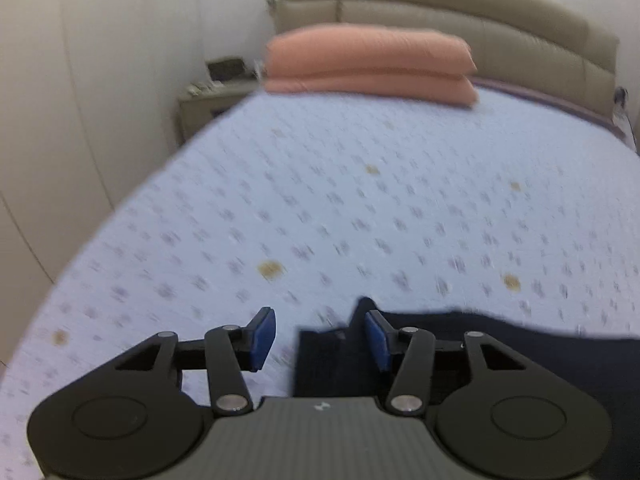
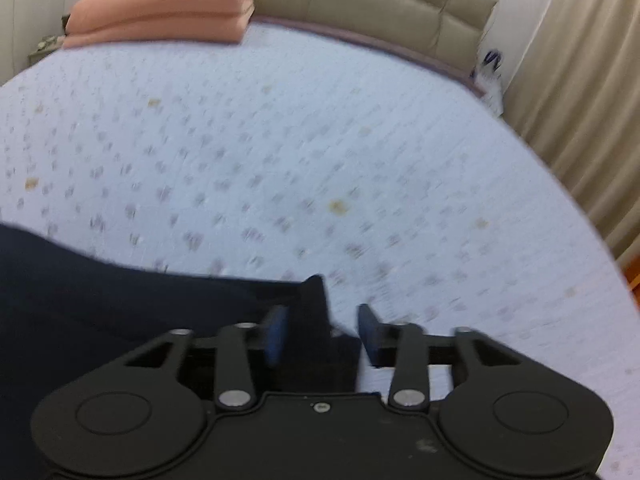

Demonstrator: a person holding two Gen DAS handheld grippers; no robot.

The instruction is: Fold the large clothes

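Note:
A dark navy garment lies on the bed's pale patterned cover at the near edge. In the left wrist view its left corner lies between the open blue-padded fingers of my left gripper. In the right wrist view the same garment fills the lower left, and its right corner sits between the open fingers of my right gripper. Neither gripper pinches the cloth. Both views are motion-blurred.
A folded salmon-pink blanket lies at the head of the bed against a beige padded headboard. A nightstand and white wardrobe doors stand to the left. Beige curtains hang to the right.

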